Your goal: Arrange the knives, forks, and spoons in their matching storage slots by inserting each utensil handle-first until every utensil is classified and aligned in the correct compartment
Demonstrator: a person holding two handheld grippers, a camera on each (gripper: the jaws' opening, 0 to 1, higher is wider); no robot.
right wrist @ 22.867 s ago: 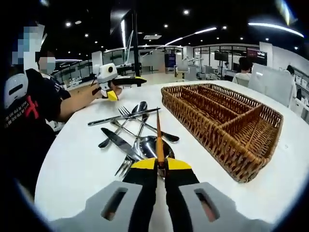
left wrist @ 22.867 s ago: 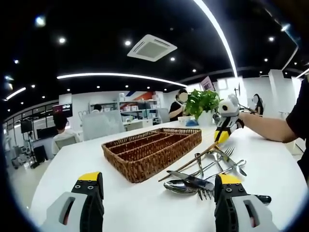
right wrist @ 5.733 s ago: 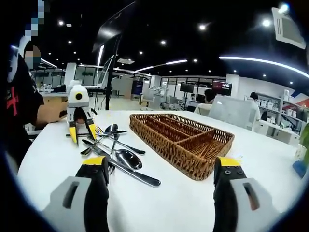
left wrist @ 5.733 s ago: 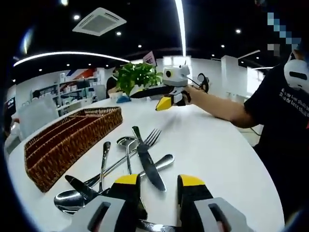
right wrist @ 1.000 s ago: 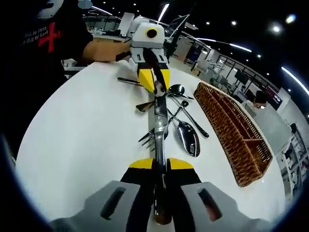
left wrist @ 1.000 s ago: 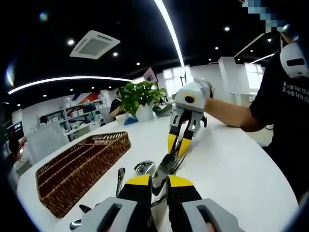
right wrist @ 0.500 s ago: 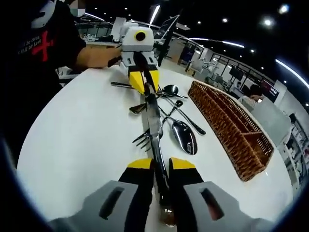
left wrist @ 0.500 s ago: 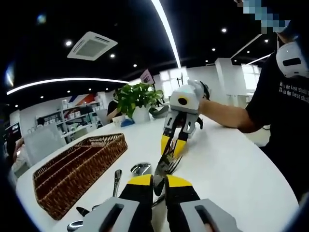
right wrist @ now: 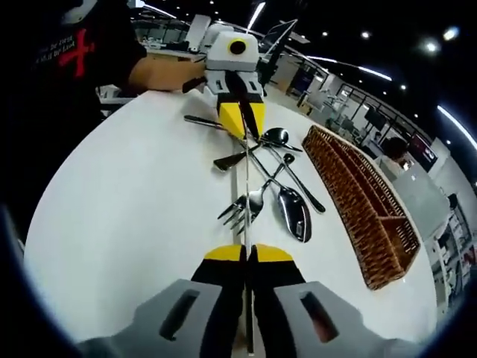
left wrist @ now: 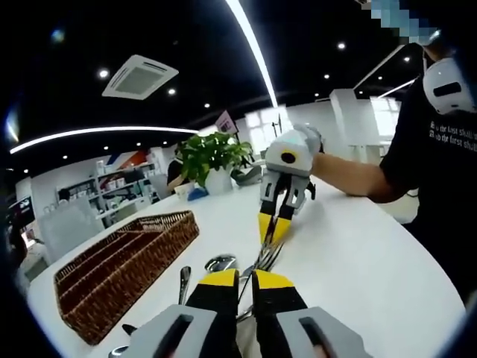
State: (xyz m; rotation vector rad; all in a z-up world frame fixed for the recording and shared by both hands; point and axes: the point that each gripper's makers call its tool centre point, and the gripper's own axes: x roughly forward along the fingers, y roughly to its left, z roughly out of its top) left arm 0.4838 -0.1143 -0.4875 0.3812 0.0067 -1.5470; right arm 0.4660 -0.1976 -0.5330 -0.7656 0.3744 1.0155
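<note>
You are holding a stiff, slick knife [right wrist: 240, 195] above the tabletop [right wrist: 134, 209], both grippers [right wrist: 247, 256] [left wrist: 275, 226] with jaws clamped on opposite ends, so keep gripping firmly.

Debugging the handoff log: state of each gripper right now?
Left gripper: shut on one end of the knife.
Right gripper: shut on the knife's other end.
</note>
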